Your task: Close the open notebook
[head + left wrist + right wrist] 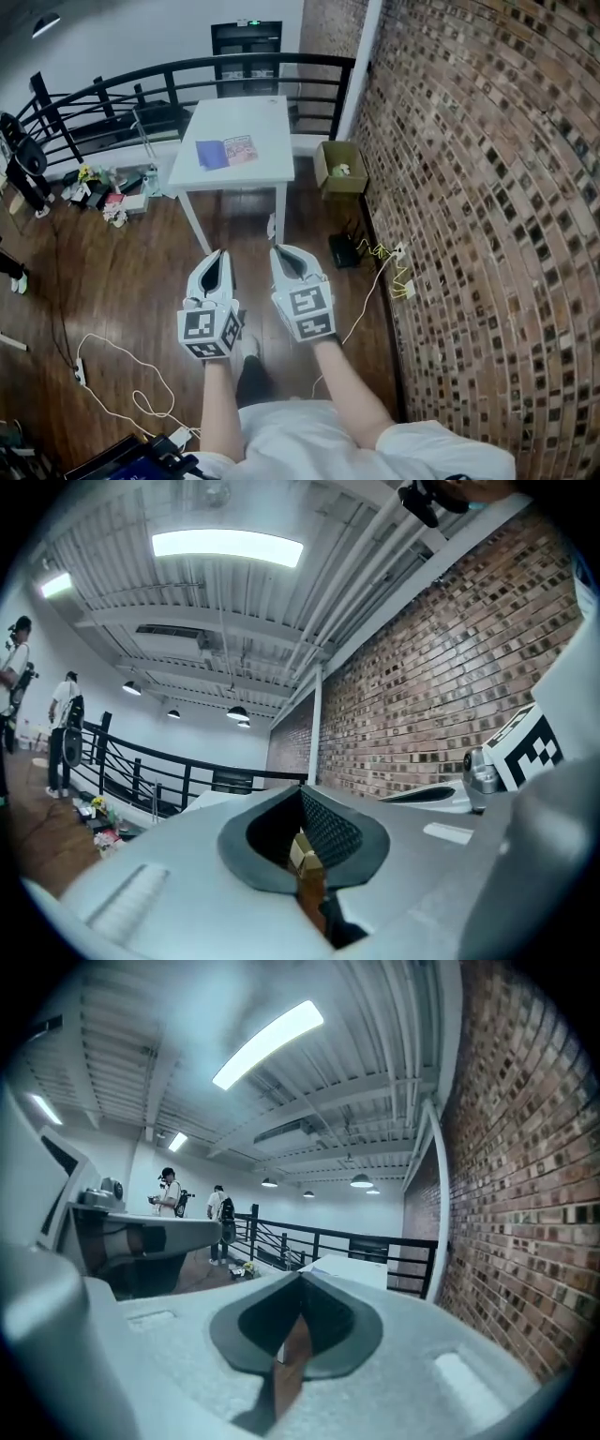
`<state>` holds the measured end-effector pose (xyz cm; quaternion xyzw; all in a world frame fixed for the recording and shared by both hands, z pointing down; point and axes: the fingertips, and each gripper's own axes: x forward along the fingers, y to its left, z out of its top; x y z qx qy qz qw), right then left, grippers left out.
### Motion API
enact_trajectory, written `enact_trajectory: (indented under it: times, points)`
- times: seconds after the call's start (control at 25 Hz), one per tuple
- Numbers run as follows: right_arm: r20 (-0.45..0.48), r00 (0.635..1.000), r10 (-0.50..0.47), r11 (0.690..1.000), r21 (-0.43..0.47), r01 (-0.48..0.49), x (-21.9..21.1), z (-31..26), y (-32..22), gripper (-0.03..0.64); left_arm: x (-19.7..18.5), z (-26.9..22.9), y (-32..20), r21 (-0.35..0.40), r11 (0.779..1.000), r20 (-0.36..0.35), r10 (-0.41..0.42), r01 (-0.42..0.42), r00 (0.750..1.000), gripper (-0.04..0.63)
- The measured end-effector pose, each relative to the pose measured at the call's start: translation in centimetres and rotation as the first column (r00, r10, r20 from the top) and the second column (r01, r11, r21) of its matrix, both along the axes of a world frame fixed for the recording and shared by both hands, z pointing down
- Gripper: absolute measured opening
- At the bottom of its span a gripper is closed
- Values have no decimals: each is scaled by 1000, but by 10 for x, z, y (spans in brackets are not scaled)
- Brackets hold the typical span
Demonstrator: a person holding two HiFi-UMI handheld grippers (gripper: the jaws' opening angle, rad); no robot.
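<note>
The open notebook lies flat on the white table, a blue page on its left and a pink one on its right. My left gripper and right gripper hang side by side in the air over the wooden floor, well short of the table's near edge and pointing at it. Both are shut with nothing between their jaws. In the left gripper view the left gripper is shut, with the table far ahead. The right gripper is also shut, and the table lies beyond it.
A brick wall runs along the right. A cardboard box stands by it next to the table. A black railing curves behind the table. Clutter lies on the floor at left, cables near my feet. Two people stand far off.
</note>
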<state>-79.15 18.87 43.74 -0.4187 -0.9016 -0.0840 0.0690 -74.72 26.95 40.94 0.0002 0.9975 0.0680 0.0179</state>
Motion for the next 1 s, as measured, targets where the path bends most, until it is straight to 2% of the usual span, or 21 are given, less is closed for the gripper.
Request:
enact_trajectory:
  times: [0.12,0.24,0.32,0.44,0.6,0.8,1.0]
  points:
    - [-23,1000,15,1000,-24,-16,-52,10,34,-14,-52,5,40,9,1000,4,8,-8,1000,15]
    - [-114,993,2,994,-111,-14,-104,4,76,-14,-103,-8,86,16,1000,31,20,-20,999,15]
    - [-138,990,-25,989,-149,5,-135,-5,111,-13,-134,-19,118,11,1000,48,24,-25,999,15]
    - [-121,992,-39,989,-146,22,-170,-14,157,-12,-173,-24,159,6,999,44,39,-39,998,15]
    - [-110,991,-70,991,-124,57,-204,-7,205,-11,-218,-5,206,3,999,-14,36,-36,999,15]
    - [-145,987,-73,993,-103,58,-257,19,232,-11,-273,23,233,28,998,-62,51,-49,997,15]
    - [-156,984,-84,992,-103,69,-317,33,256,-11,-327,38,256,39,998,-73,45,-42,996,15]
